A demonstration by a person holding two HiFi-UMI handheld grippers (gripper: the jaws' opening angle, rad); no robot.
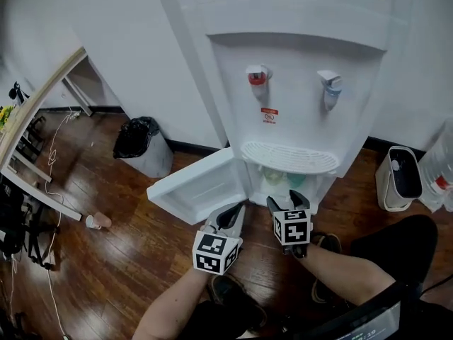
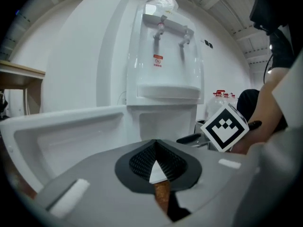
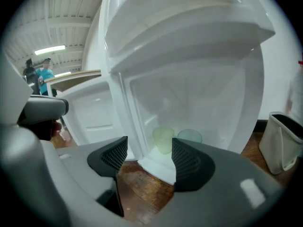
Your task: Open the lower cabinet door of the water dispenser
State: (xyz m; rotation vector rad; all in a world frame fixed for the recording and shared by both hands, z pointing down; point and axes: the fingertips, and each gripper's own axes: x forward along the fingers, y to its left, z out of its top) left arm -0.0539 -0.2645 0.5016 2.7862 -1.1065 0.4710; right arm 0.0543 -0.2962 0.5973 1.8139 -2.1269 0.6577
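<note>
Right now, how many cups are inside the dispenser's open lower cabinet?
2. A yellow-green cup stands on the left of the lower cabinet floor. A bluish cup is just right of it, partly behind the right gripper's jaw. More may be hidden deeper inside.

Head camera overhead; both others low, facing dispenser (image 1: 297, 83).

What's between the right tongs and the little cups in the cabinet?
Nothing stands there. The right gripper view shows only bare wooden floor, then the cabinet's white edge, between the right tongs and the cups.
</note>
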